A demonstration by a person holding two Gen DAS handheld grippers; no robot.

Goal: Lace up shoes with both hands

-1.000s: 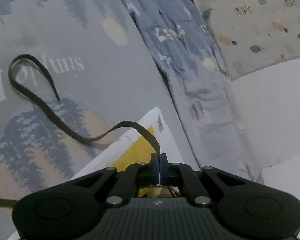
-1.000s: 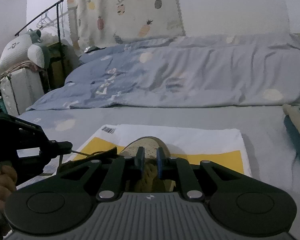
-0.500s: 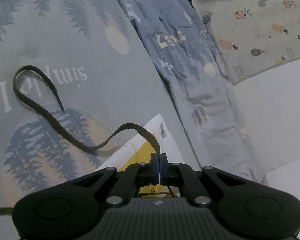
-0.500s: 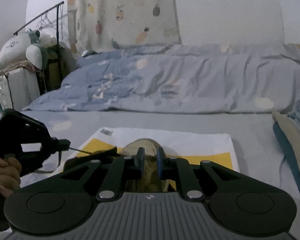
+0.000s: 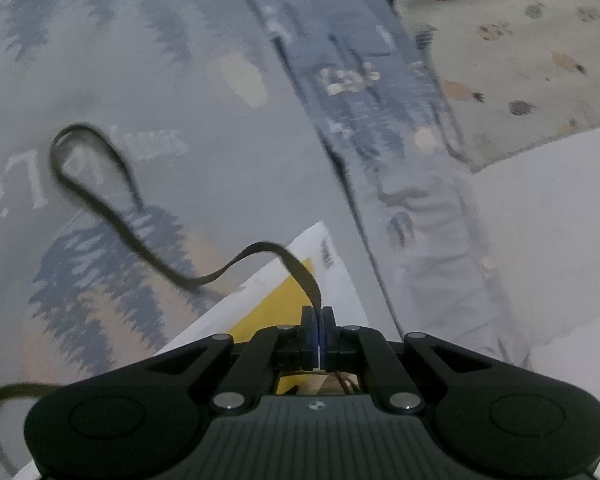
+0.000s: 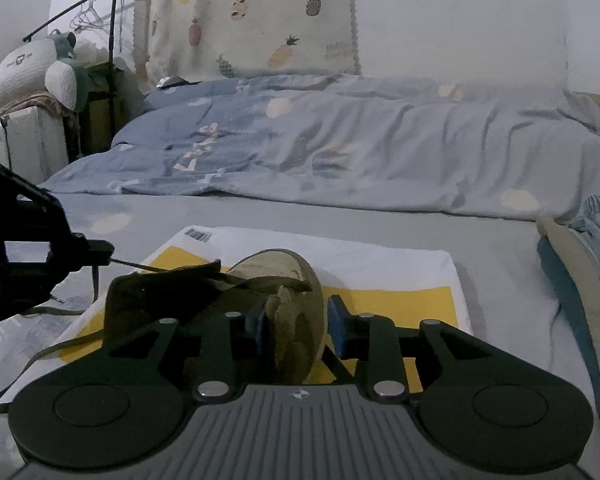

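The left gripper (image 5: pixel 318 312) pinches the lace (image 5: pixel 188 278), which trails away over the bedsheet (image 5: pixel 220 152). The right gripper (image 6: pixel 296 320) has just been opening, its pads astride the shoe (image 6: pixel 300 300) on a bag (image 6: pixel 400 264).

Bedroom: bed (image 6: pixel 340 216), duvet (image 6: pixel 340 148), clothes rail (image 6: pixel 80 8)

Bedsheet (image 5: pixel 148 92) print: "Li" (upside down, rest blurred).

- Shoe (image 6: pixel 296 280): rough, matt olive cloth.
- Lace (image 5: pixel 148 248): flat woven dark band.
- Bag (image 6: pixel 380 264) under it: smooth plastic, slightly glossy.
- Bed sheet (image 5: pixel 180 80): soft printed cloth.
- Right gripper (image 6: pixel 296 322): matt black plastic.
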